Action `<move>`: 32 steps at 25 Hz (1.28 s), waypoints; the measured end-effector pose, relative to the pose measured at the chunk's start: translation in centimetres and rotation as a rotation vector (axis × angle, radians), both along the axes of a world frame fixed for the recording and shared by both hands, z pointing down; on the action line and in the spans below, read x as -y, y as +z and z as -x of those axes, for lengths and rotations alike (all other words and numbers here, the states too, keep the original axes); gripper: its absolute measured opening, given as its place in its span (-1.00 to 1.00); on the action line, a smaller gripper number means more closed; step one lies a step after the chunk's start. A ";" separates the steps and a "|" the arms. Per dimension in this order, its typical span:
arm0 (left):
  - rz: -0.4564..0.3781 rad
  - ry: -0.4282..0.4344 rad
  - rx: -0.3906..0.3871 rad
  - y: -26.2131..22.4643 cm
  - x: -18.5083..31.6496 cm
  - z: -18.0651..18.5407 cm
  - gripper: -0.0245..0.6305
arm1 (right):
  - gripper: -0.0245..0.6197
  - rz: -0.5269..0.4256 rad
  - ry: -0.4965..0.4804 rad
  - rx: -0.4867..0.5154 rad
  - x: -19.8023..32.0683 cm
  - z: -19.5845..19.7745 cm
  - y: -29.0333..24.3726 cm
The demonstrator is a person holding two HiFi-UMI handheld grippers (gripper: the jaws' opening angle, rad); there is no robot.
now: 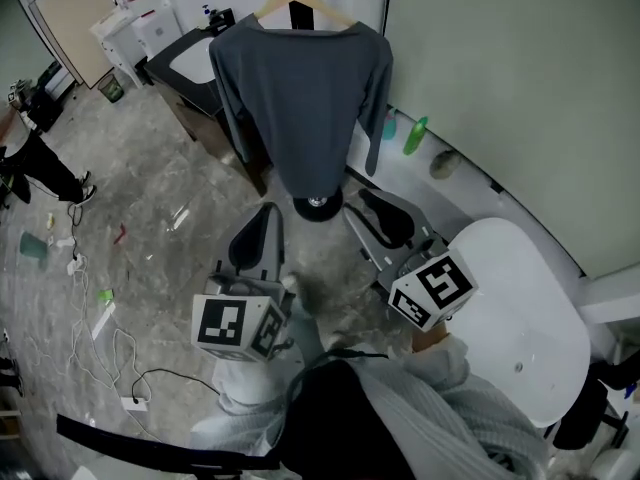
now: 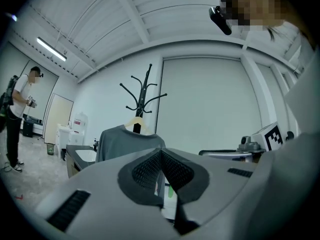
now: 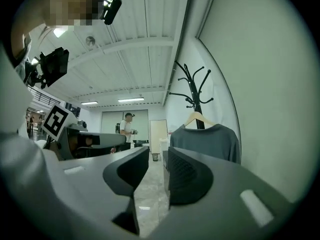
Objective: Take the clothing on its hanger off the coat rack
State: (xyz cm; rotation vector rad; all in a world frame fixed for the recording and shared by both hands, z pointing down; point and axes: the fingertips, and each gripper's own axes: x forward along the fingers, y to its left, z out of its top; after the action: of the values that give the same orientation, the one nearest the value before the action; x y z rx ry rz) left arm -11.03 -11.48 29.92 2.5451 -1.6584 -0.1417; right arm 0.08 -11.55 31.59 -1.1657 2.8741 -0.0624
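A dark grey long-sleeved shirt (image 1: pixel 300 98) hangs on a wooden hanger (image 1: pixel 300 3) from the black coat rack, whose round base (image 1: pixel 317 206) shows under the hem. My left gripper (image 1: pixel 266 213) is low, in front of the shirt and a little left, jaws shut with nothing between them. To its right, my right gripper (image 1: pixel 362 206) stands open and empty. Both are well short of the garment. The left gripper view shows the rack (image 2: pixel 145 91) and shirt (image 2: pixel 125 141) beyond its shut gripper (image 2: pixel 161 154). The right gripper view has the shirt (image 3: pixel 205 139) to the right of its open gripper (image 3: pixel 158 154).
A white round table (image 1: pixel 520 308) stands at the right by the wall. Behind the rack is a dark desk (image 1: pixel 190 58), with green bottles (image 1: pixel 415 135) on a ledge to its right. Cables (image 1: pixel 110 348) lie on the floor at left. A person (image 1: pixel 40 163) stands far left.
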 end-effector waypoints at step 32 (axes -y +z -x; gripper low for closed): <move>-0.212 -0.011 0.343 -8.1 41.8 6.4 -0.90 | -0.64 -0.316 0.476 -0.419 40.8 0.1 -7.9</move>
State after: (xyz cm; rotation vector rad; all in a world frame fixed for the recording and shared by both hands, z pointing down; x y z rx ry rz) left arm -17.44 -53.24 21.87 2.8494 -1.8617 0.1343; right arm -0.03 -52.30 23.66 -1.9231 2.6644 0.6966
